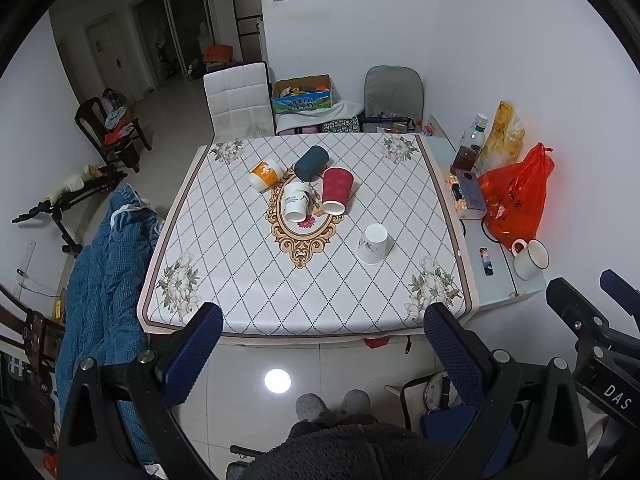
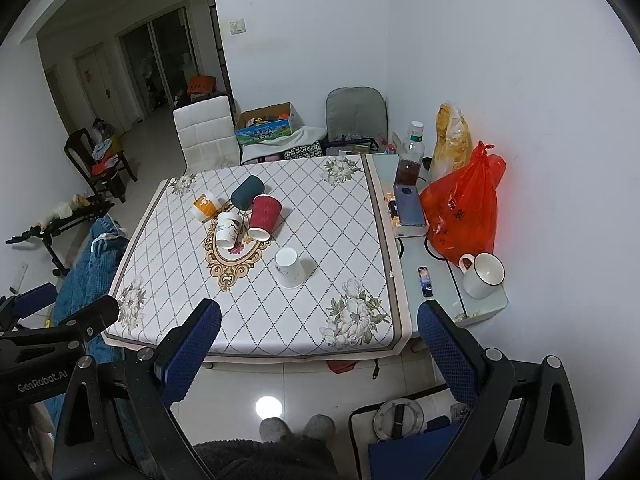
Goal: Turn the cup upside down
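Five cups on a counter (image 1: 248,296) covered with a diamond-patterned cloth, seen from above and behind two handheld tools. Left tool (image 1: 320,344) low in its own view, both blue-padded fingers spread wide, nothing between them. Right tool (image 2: 316,344) likewise spread wide and holding nothing. Both tools pulled back off the near edge of the counter, above the tiled floor (image 1: 344,364), well apart from every cup.

Nearest cup: a white paper cup (image 1: 373,244) standing upside down, wide rim on the cloth, ahead of the left tool and slightly right; ahead of the right tool and slightly left (image 2: 290,268). Farther ahead, a cluster of four lying on their sides around an ornate oval motif: red ribbed cup (image 1: 336,191), white printed cup (image 1: 297,202), dark teal cup (image 1: 312,163), orange-and-white cup (image 1: 265,175). Red, white printed and teal cups close together, apparently touching; orange one just left of them.

Right of the counter, a pale side table (image 2: 448,292) carrying a white enamel mug (image 2: 482,275), red plastic bag (image 2: 464,216), bottle of brown liquid (image 2: 410,160) and a small dark rectangular object (image 2: 425,280). White chair (image 1: 236,100) at the far side of the counter; blue blanket (image 1: 100,280) to the left.
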The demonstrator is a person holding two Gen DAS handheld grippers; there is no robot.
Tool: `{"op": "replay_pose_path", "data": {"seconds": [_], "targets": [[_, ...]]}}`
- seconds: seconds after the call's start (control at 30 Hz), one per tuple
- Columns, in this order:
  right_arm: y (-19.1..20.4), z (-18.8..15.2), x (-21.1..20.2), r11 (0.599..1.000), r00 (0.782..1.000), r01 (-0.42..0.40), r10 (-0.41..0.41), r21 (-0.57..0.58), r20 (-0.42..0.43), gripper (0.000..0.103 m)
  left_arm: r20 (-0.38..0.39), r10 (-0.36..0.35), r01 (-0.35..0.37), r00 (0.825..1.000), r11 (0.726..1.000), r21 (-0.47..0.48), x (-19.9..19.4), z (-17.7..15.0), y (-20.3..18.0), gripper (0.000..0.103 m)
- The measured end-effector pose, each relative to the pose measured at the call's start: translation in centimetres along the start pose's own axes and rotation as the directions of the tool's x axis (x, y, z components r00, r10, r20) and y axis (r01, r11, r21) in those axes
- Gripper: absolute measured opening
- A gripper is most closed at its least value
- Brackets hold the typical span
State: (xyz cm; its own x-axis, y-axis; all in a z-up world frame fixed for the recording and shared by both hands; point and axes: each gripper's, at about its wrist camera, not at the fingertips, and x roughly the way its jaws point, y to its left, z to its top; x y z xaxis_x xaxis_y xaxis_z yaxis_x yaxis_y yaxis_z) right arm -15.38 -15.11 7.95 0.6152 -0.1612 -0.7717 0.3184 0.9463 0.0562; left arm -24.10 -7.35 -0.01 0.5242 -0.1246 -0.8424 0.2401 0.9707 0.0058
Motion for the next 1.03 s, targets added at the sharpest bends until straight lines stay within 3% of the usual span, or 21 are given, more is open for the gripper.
{"op": "replay_pose_path", "data": {"seconds": [1.03], "targets": [[0.7,0.9,1.1,1.0,1.0,-0.013,0.013,-0.006,-0.01,0.1,-0.002,0.008,-0.008,1.0,1.0,-0.015,0.5,0.1,0.5,0.103]]}}
